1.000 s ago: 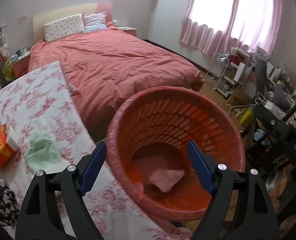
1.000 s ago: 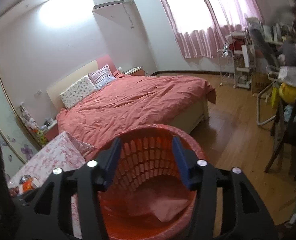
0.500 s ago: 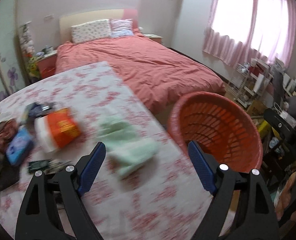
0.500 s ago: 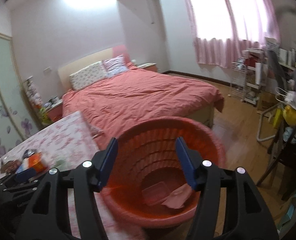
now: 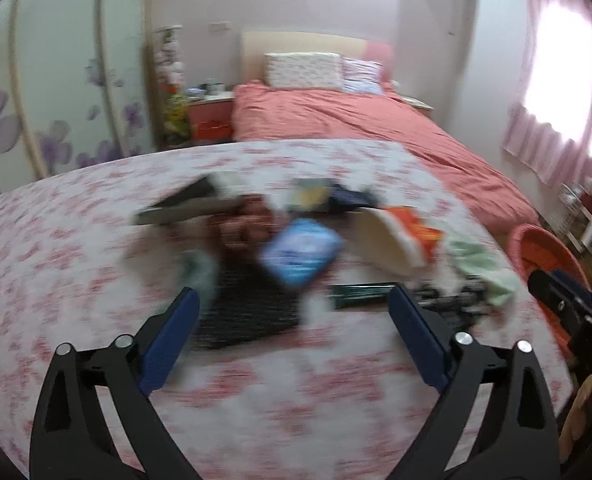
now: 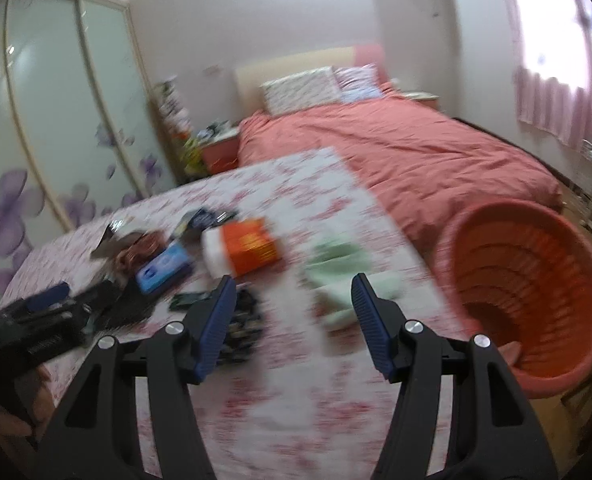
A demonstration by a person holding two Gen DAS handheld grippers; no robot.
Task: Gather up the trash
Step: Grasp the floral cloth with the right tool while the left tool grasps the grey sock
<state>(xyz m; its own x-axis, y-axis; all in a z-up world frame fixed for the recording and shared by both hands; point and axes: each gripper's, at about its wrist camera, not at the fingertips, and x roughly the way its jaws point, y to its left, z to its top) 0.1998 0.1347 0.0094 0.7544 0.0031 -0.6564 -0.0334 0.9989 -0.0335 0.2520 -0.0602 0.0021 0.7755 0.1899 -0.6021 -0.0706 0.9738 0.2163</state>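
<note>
Facing the trash on the floral tabletop (image 5: 96, 248), your left gripper (image 5: 292, 336) is opening its jaws, nothing between them; your right gripper (image 6: 294, 322) holds its jaws apart and empty. The orange packet (image 6: 250, 246) lies flat, long axis running left to right, beside the crumpled green tissue (image 6: 336, 264). A second ago both cameras looked into the red basket (image 6: 536, 280), now at the tabletop's right edge
</note>
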